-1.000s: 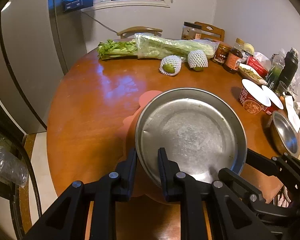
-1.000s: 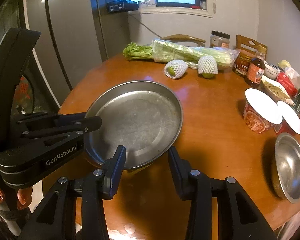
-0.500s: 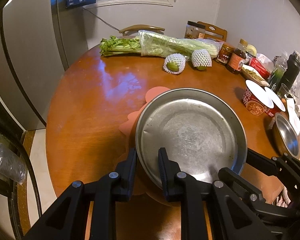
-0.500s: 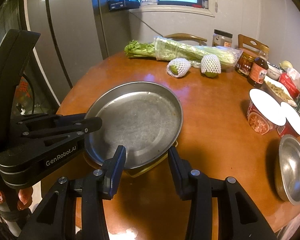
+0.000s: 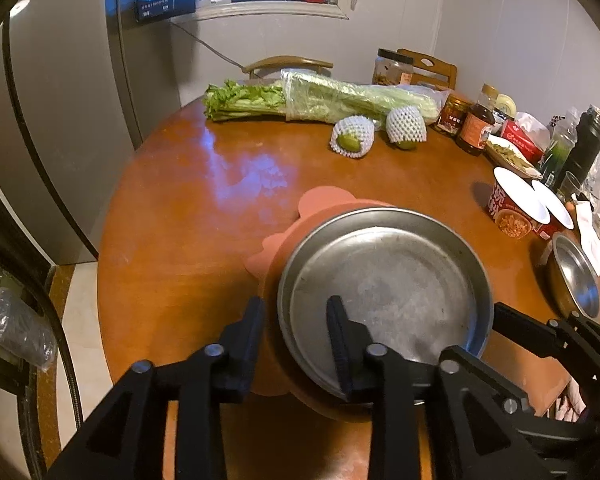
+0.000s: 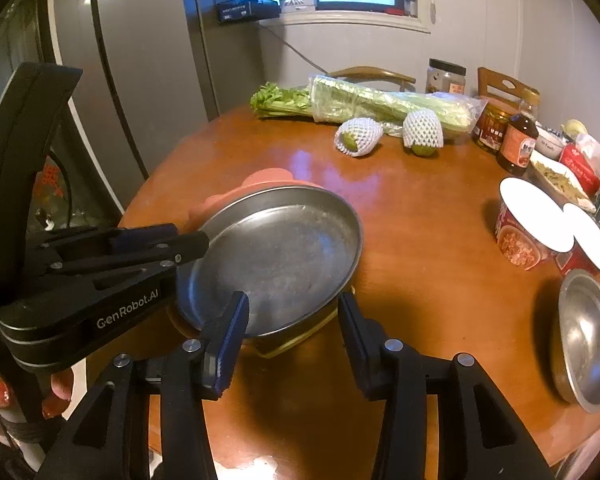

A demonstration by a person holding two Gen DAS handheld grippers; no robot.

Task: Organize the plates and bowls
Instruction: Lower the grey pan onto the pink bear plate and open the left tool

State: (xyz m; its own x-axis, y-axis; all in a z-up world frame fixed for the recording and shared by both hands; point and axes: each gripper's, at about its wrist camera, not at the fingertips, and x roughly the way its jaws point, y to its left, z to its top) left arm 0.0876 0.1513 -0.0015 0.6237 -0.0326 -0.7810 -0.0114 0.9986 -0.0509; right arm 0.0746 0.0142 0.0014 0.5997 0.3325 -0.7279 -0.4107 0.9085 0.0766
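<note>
A round, shallow steel plate point(image 5: 384, 280), dull and scuffed across its flat base, is sitting near the front edge of a glossy round wooden table point(image 5: 204, 200). It is resting on a flat pink mat point(image 5: 324, 200) with lobed edges, which is showing past the plate's far and left rim. In the right wrist view something yellow is peeking from under the plate's near rim; what it is cannot be told.

The left gripper point(image 5: 296, 320) is straddling the plate's left rim, one black finger outside and one over the base. Its jaws are opening, and the pads are standing clear of the rim. The right gripper point(image 6: 292, 320) is hovering at the near rim with its jaws apart and opening; the rim is lying between the ribbed fingers without touching them.

At the table's right edge a smaller steel bowl point(image 6: 588, 336) is sitting well apart from the plate. Farther back are lying bagged celery point(image 5: 324, 98) and two green fruits in white foam netting point(image 5: 352, 136), with jars, bottles and two lidded paper noodle cups point(image 5: 516, 208) along the right side.
</note>
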